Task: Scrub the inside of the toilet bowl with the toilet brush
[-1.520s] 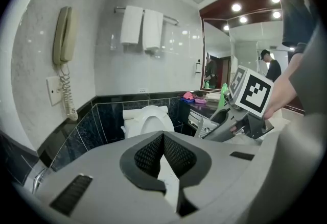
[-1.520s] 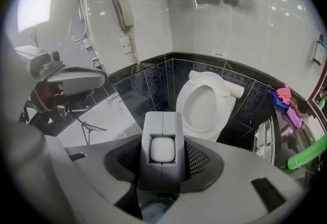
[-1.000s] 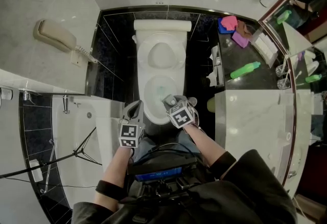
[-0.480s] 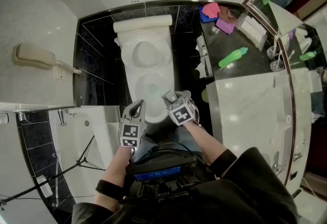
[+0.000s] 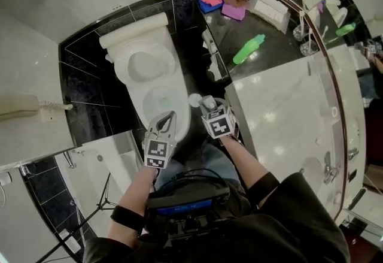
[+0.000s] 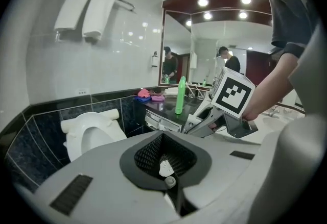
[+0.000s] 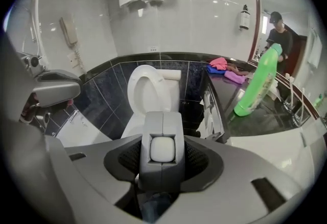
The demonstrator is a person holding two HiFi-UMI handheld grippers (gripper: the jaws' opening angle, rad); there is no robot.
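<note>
Gripping, right gripper [image 5: 208, 106]: jaws were clamped part-way closed on the grey toilet brush handle [image 7: 162, 167], which carried a white pad on its near face, dead centre of the right gripper view.
Left gripper [image 5: 166, 119]: jaws were drawn together with nothing between them, lower centre of the head view, just left of the right gripper.
Brush position: handle was held at centre of the head view, just right of the front rim of the toilet bowl [image 5: 157, 102]; the bristle end could not be made out in any view.
Toilet: seat was raised and the bowl open, left of centre in the head view.
Writing: only the square black-and-white pattern on the marker cube [image 6: 232, 93] was legible; any print on the green bottle [image 5: 248, 49] was too small to read.
Right gripper view, not the left: wall phone [image 7: 69, 31] at upper left, soap dispenser [image 7: 245, 16] at upper right.
Left gripper view, not the right: the right gripper side-on at right of centre, ceiling lights [image 6: 203, 2] at top.
Head view alone: marble counter [image 5: 287, 118] from above, right of frame.
</note>
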